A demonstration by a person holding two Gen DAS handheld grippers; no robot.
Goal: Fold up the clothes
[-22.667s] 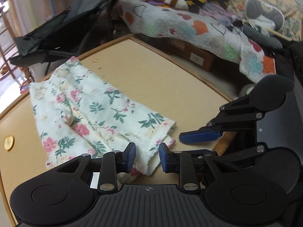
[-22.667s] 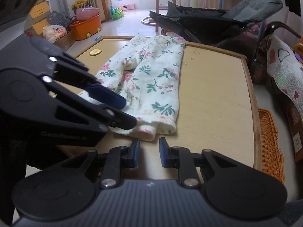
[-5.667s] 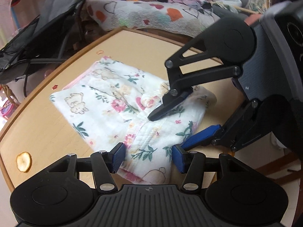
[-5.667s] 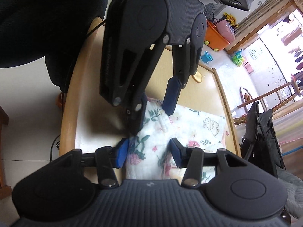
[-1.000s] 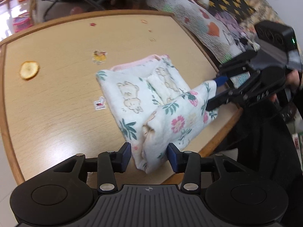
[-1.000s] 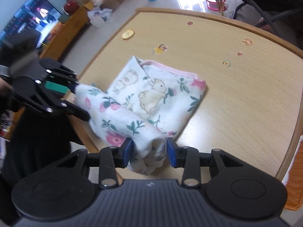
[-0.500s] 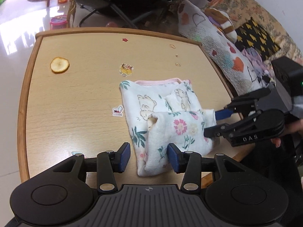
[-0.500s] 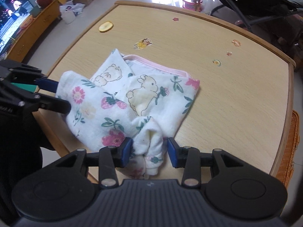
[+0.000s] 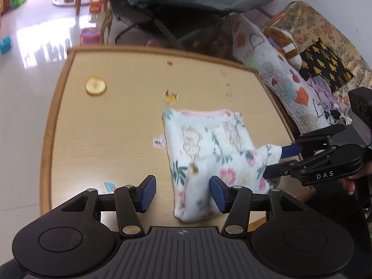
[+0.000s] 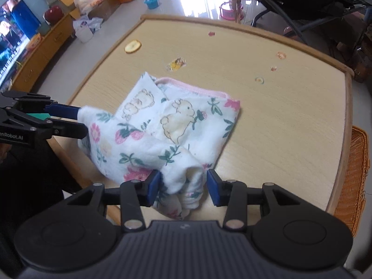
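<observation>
the left gripper (image 9: 182,194) jaws are opening, releasing the near fold of the floral garment (image 9: 209,155), now lying near the table's (image 9: 104,125) right edge. the right gripper (image 10: 183,184) straddles the opposite corner, loosely; contact uncertain. fold appears placed.

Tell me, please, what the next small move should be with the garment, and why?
Probably draw the left gripper back, clear of the garment. Its jaws are opening and the left pad already stands off the cloth, whose near edge has been folded over and lies on the table. The right gripper straddles its corner loosely and can follow.
</observation>
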